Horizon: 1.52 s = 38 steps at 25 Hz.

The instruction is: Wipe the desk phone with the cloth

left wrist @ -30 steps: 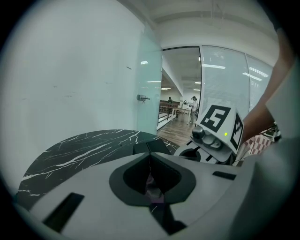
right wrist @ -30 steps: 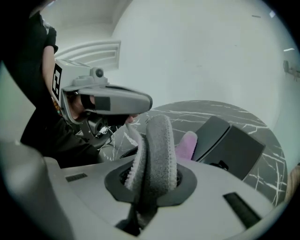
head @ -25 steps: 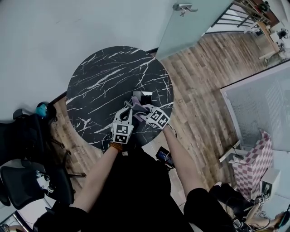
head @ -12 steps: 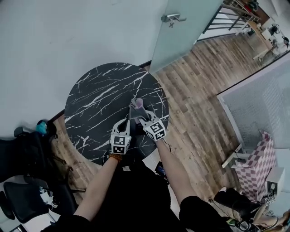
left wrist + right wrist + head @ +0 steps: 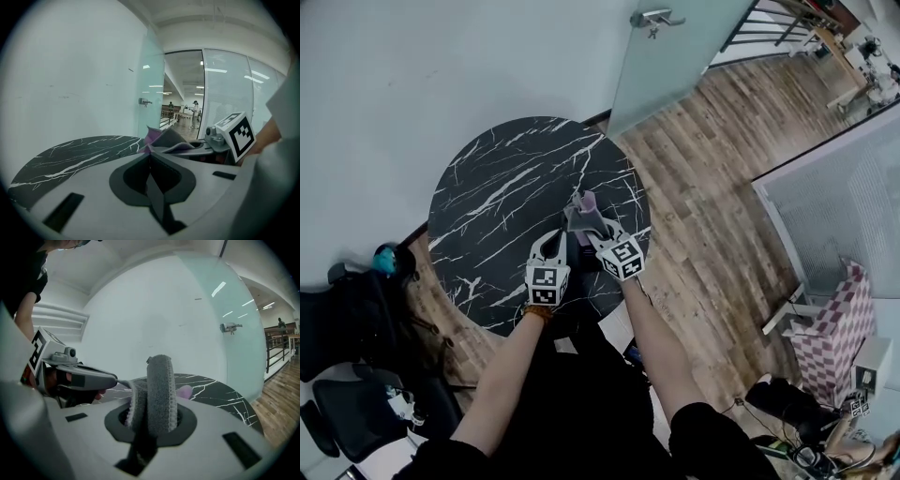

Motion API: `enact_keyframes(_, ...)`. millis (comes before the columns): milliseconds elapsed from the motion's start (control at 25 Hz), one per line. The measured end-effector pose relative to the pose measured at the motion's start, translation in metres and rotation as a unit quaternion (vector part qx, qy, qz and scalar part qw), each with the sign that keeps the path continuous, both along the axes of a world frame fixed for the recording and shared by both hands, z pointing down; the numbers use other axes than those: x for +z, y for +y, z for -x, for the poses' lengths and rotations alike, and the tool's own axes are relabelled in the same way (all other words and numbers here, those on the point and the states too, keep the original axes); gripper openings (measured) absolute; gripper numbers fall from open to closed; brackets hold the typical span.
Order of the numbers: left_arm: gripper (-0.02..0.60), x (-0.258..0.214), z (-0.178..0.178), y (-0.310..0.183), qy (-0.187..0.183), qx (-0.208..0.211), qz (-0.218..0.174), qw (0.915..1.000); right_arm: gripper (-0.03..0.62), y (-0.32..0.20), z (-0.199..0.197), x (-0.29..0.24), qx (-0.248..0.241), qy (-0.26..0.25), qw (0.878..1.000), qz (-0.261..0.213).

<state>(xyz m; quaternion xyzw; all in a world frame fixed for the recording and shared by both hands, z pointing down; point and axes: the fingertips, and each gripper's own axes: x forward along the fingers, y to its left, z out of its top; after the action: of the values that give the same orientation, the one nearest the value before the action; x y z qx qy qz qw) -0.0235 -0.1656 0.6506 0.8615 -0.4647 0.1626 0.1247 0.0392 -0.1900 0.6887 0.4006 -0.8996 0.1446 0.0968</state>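
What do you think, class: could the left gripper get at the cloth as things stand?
Probably yes: the cloth, clamped in the right gripper's jaws, stands close beside the left gripper with nothing between them. The left jaws are shut, so they must open.

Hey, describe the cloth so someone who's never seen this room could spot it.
Find the round black marble table with white veins. At its rim nearest the person, two grey grippers sit side by side; the folded grey towelling cloth with a purple face sticks up from the jaws of the right gripper. It is the only soft thing there: the left gripper is shut and empty.
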Motion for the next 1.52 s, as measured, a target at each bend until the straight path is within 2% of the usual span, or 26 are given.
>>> enact_keyframes(200,0.014,0.005,-0.012,0.010,-0.009,0.034,0.003,0.9994,0.057,0.004,-0.005,0.015,-0.012,0.020,1.000,0.020)
enact_keyframes(440,0.014,0.003,-0.022,0.009,-0.006,0.049,0.004,0.9988,0.057,-0.007,-0.003,0.015,-0.033,0.030,0.999,0.024)
enact_keyframes(600,0.014,0.005,-0.019,0.018,-0.004,0.046,0.014,0.9988,0.056,0.005,-0.001,0.020,-0.042,0.028,0.998,0.037)
enact_keyframes(840,0.014,-0.001,-0.022,0.013,0.004,0.046,0.009,0.9989,0.055,0.003,-0.004,0.020,-0.051,0.024,0.998,0.042)
enact_keyframes(1520,0.014,0.002,-0.007,0.021,-0.003,0.030,0.016,0.9994,0.055,0.026,-0.001,0.034,-0.075,0.036,0.995,0.060)
